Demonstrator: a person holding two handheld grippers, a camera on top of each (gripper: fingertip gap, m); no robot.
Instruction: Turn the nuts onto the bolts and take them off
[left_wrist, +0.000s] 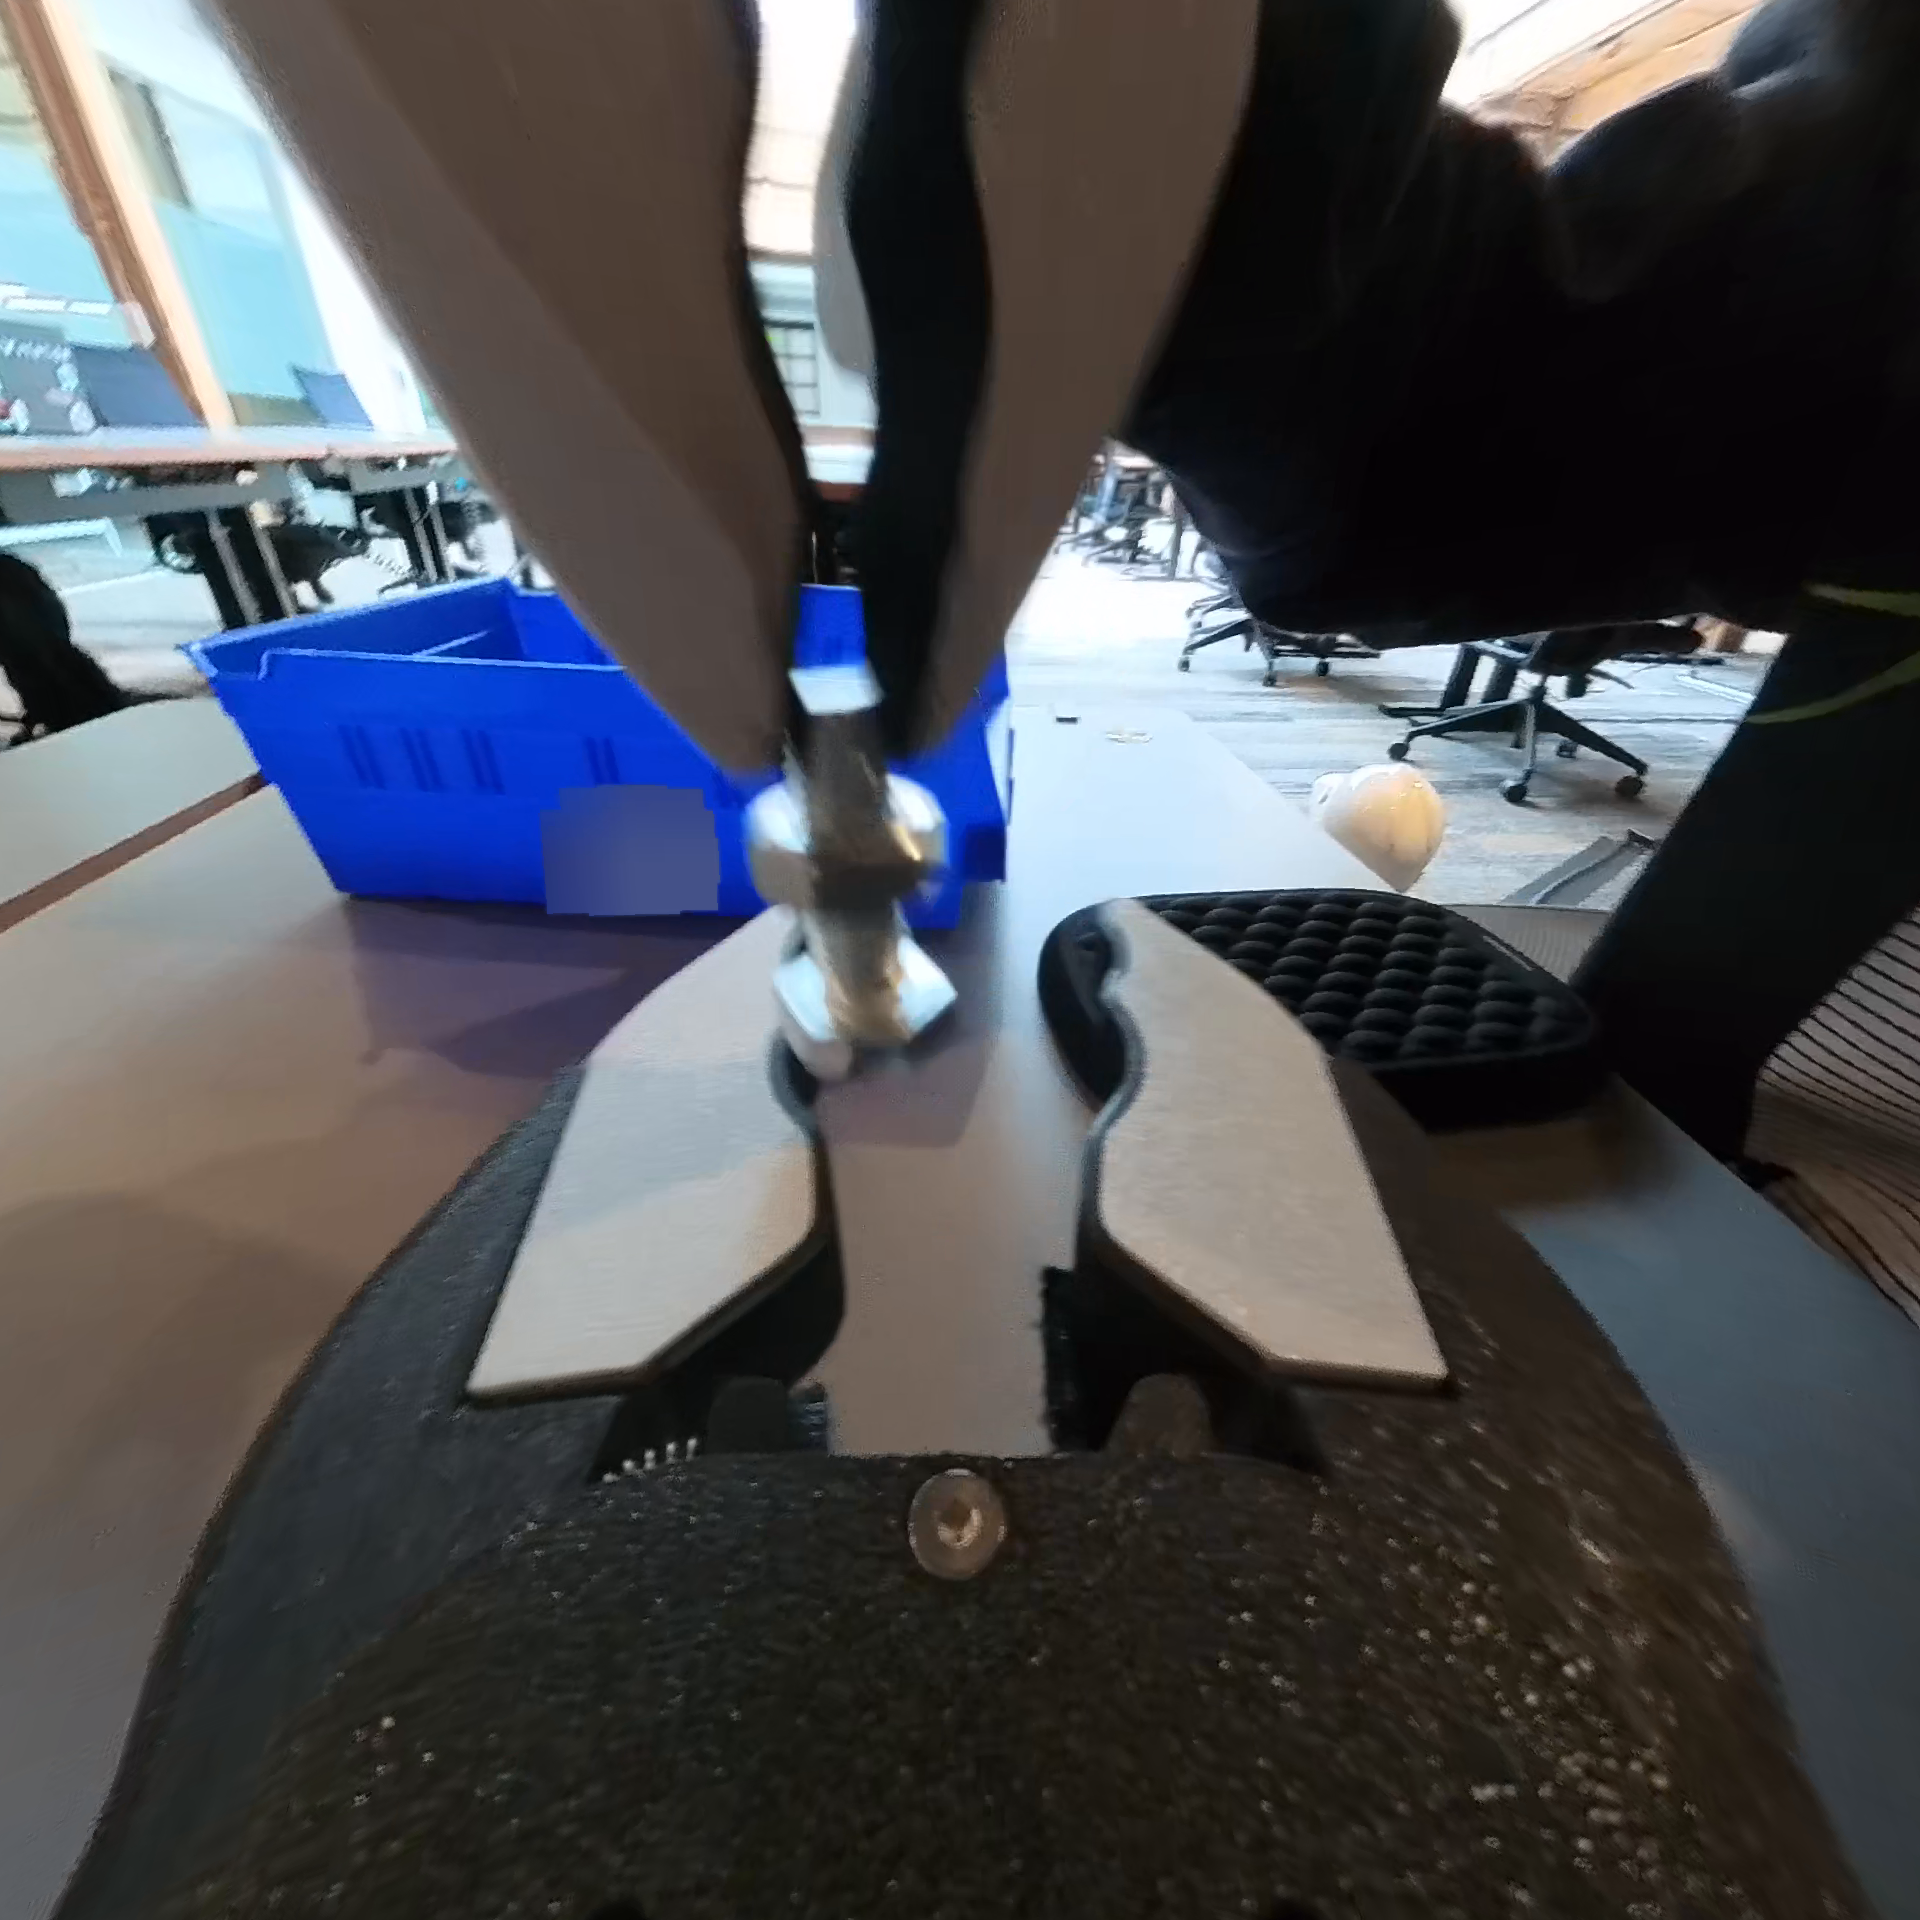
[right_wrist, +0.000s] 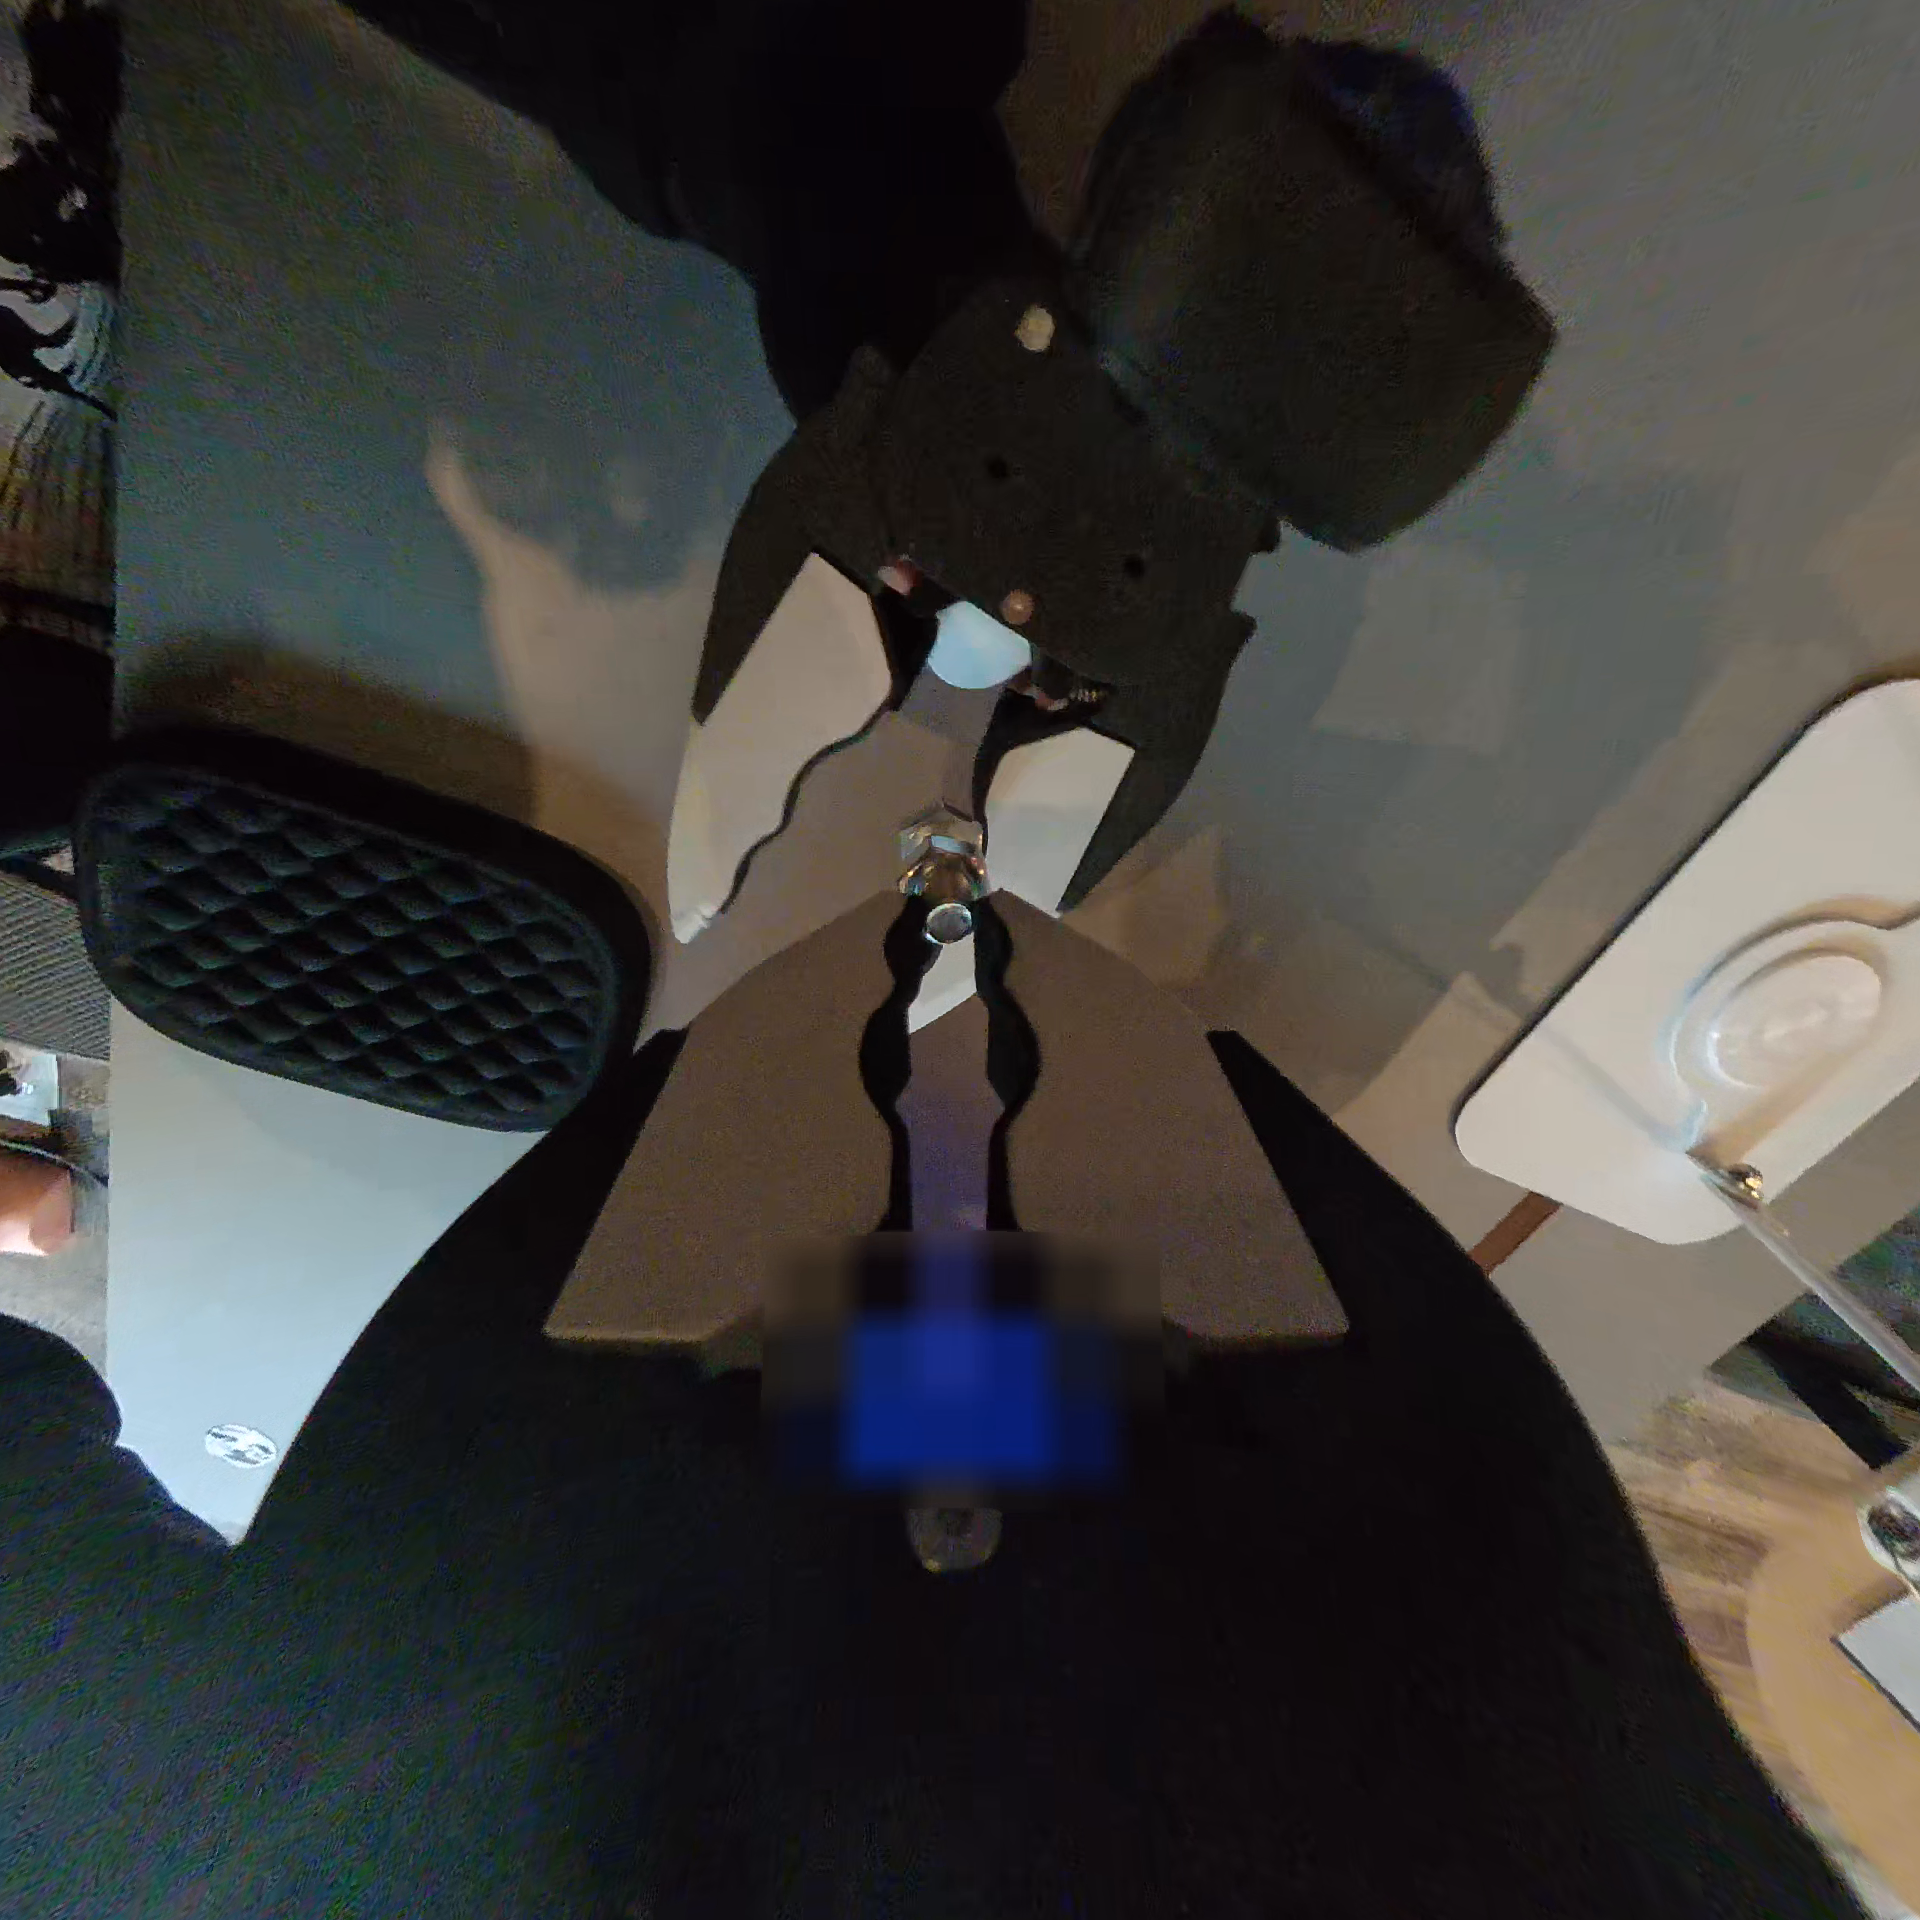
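A silver bolt (left_wrist: 847, 925) stands upright over the table, blurred, with a nut (left_wrist: 847, 842) partway along its thread and a hex head (left_wrist: 873, 997) at its lower end. My right gripper (left_wrist: 842, 727) comes down from above and is shut on the bolt's upper end. In the right wrist view its fingertips (right_wrist: 894, 935) pinch the bolt's end (right_wrist: 948, 922), with the nut (right_wrist: 940, 844) beyond. My left gripper (left_wrist: 945, 966) is open, its fingers spread wide to either side of the bolt's head. It also shows in the right wrist view (right_wrist: 883, 894), one finger (right_wrist: 727, 810) well clear of the bolt.
A blue plastic bin (left_wrist: 436, 790) stands on the table (left_wrist: 260, 1039) behind the bolt. A black padded rest (left_wrist: 1382, 987) lies right of my left gripper and shows at the left in the right wrist view (right_wrist: 343, 935). A white tray (right_wrist: 1714, 987) lies farther off. Office chairs stand beyond the table. My right fingertips sit around 8 centimetres from my left ones.
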